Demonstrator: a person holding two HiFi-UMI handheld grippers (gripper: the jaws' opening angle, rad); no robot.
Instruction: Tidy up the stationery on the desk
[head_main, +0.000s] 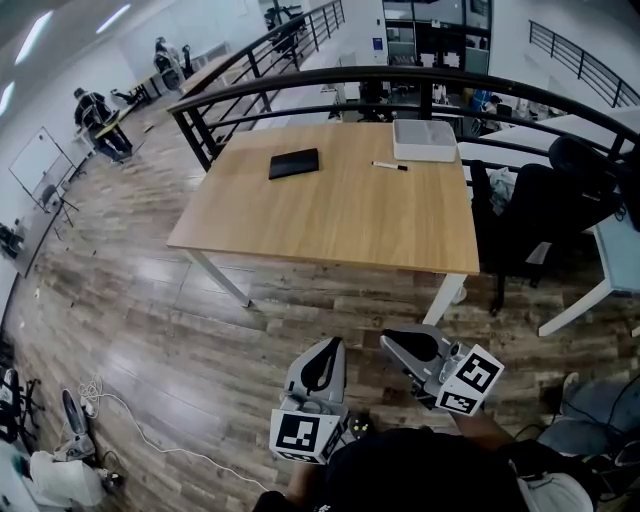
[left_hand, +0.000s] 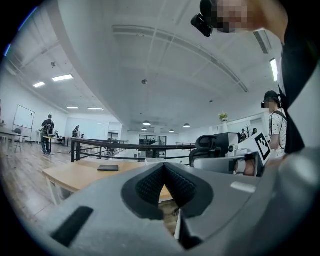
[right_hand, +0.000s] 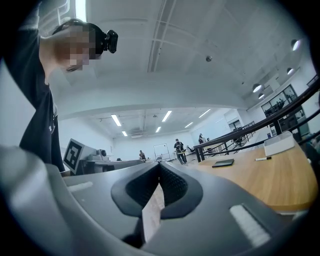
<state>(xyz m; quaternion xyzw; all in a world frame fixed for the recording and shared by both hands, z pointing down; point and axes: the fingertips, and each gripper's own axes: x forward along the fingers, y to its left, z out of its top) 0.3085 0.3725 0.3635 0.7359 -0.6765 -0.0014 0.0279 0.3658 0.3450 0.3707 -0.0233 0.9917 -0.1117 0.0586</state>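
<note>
Wooden rectangular desk (head_main: 330, 215) carries three items: one flat black rectangular case (head_main: 294, 163) at 10 o'clock, one slim black-and-white marker pen (head_main: 389, 165) at 12 o'clock, and one shallow white rectangular tray (head_main: 424, 139) at 1 o'clock, near the pen. Two grey plastic grippers, left (head_main: 330, 346) and right (head_main: 391, 343), are held low at 6 o'clock, well apart from the desk, tips pointing toward it. Both have their ribbed black pads (left_hand: 150, 185) closed tip to tip, gripping nothing

Desk (head_main: 330, 215): case (head_main: 294, 163) lay near the far edge, left of centre. Pen (head_main: 389, 165) lay right of the case, near the far edge. Tray (head_main: 424, 140) sat at the far right corner, just behind the pen. Railing (head_main: 300, 88) ran behind the far edge. Chair (head_main: 530, 210) stood off the right edge.
</note>
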